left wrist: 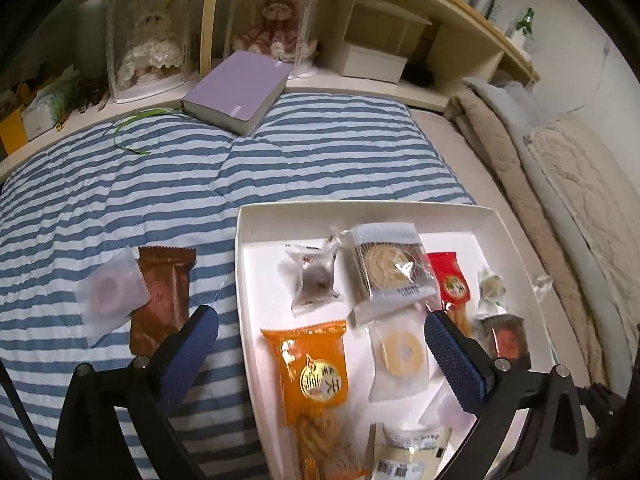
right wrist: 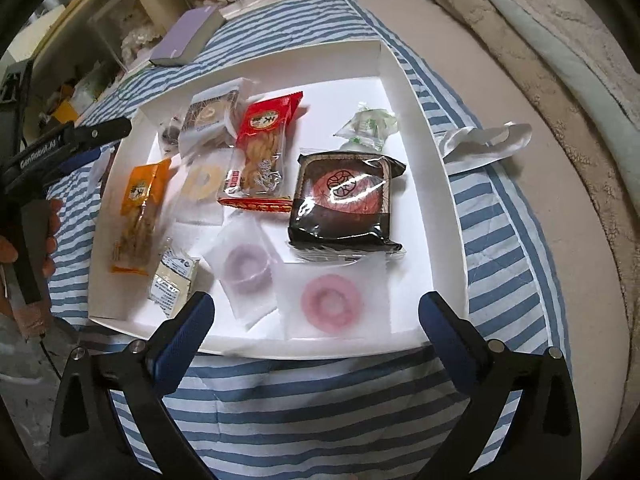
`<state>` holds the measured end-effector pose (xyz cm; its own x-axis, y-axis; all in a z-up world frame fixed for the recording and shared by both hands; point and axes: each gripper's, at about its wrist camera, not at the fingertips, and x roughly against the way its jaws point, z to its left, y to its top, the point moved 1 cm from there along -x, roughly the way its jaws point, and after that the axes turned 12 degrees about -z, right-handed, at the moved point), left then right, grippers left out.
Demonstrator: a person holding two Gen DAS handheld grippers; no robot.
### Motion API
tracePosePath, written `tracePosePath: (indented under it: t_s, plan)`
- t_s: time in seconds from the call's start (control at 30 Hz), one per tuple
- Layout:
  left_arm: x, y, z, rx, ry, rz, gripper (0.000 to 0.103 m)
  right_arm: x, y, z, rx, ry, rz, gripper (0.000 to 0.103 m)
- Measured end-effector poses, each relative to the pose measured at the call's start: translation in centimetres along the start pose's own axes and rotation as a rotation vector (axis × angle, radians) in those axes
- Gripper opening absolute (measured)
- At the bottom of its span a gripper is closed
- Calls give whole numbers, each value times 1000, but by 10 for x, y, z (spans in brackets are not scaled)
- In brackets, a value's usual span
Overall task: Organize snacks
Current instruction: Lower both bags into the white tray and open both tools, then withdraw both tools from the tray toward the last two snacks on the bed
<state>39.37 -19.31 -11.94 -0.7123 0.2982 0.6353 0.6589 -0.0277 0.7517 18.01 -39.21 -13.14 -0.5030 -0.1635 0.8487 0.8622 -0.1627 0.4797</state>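
Left wrist view is showing most snacks already lying in the white box (left wrist: 248, 264), while a brown packet (left wrist: 162, 300) and a pale ring pouch (left wrist: 108, 294) are waiting on the striped quilt (left wrist: 120, 184) beside its left wall. Left gripper (left wrist: 320, 332) and right gripper (right wrist: 316, 316) are both hovering spread wide, holding nothing.

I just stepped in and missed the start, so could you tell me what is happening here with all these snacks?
A person is sorting wrapped snacks into a white tray on a striped quilt, holding a gripper in each hand. The left gripper and the right gripper are both open and empty. Most snacks lie in the tray; a brown packet and a pale ring snack sit outside it on the quilt.
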Motion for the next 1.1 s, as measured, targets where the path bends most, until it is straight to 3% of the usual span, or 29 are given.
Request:
tracePosePath:
  t_s: [0.43, 0.57, 1.1]
  plan:
    - [62, 1, -7, -38, -1, -33, 103, 18, 6, 7, -2, -18, -42, 103]
    - [84, 3, -9, -37, -32, -47, 103, 27, 11, 9, 4, -32, -67, 103]
    - [194, 20, 17, -44, -89, -152, 103, 95, 45, 49, 24, -49, -300, 103]
